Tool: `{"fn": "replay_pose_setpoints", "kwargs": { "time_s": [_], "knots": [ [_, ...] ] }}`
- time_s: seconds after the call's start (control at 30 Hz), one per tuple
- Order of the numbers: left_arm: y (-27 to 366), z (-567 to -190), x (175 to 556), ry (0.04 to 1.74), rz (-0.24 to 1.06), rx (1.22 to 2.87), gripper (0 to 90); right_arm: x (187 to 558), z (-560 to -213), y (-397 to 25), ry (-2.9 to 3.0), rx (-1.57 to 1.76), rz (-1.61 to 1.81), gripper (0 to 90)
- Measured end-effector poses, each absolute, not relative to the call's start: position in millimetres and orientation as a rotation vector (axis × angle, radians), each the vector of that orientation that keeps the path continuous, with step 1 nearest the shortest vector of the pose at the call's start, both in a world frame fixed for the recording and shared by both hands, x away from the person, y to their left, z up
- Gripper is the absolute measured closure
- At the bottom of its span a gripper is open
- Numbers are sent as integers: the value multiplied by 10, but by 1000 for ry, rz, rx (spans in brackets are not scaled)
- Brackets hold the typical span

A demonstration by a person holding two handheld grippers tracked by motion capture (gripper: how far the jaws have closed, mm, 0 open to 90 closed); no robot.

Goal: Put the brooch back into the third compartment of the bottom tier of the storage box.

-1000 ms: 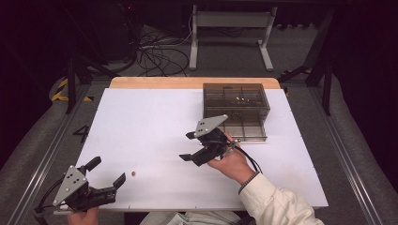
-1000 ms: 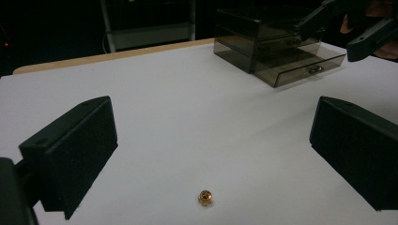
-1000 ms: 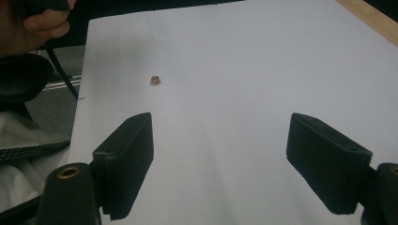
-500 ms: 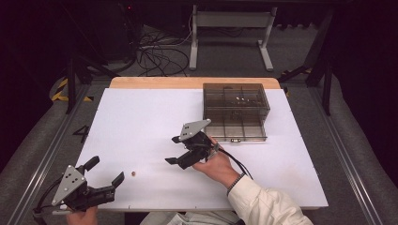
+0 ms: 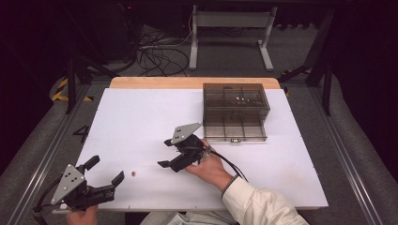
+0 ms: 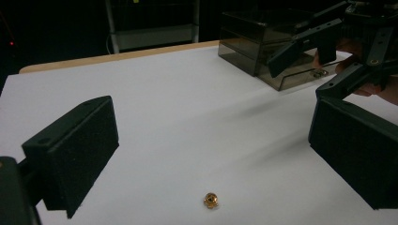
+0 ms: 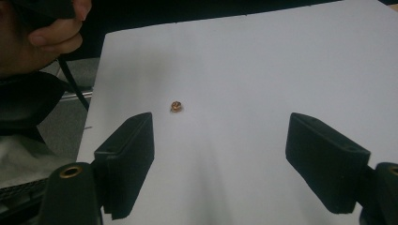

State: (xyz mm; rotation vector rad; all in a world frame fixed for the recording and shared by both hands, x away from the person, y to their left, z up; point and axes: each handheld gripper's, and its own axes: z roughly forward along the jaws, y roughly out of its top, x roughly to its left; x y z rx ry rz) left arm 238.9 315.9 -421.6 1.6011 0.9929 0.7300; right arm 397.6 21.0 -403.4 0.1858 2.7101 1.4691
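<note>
On the white counter [image 5: 141,117], near its front-left: small brass nut [image 5: 133,174] lying loose, touching nothing | left gripper [image 5: 105,172] just beside it to the left, jaws spread, empty, the nearer one | right gripper [image 5: 166,153] off to its right, jaws spread, empty, aimed at it | smoked plastic box [image 5: 234,112] well apart, far right

A table [image 5: 141,112] covered by a white sheet is seen, with a bare wooden strip along its far edge. A smoked transparent compartment box [image 5: 235,111] is set near the far right. A small brass-coloured part [image 5: 133,174] lies near the front left.
</note>
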Motion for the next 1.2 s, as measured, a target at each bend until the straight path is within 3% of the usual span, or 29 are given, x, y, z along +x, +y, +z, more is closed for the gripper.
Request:
{"fn": "replay_pose_setpoints", "kwargs": {
  "time_s": [1.2],
  "knots": [
    [3216,-4210,2410,1001,734,1584,27,3899,-4478,878,2779,143,1497,313]
  ]
}}
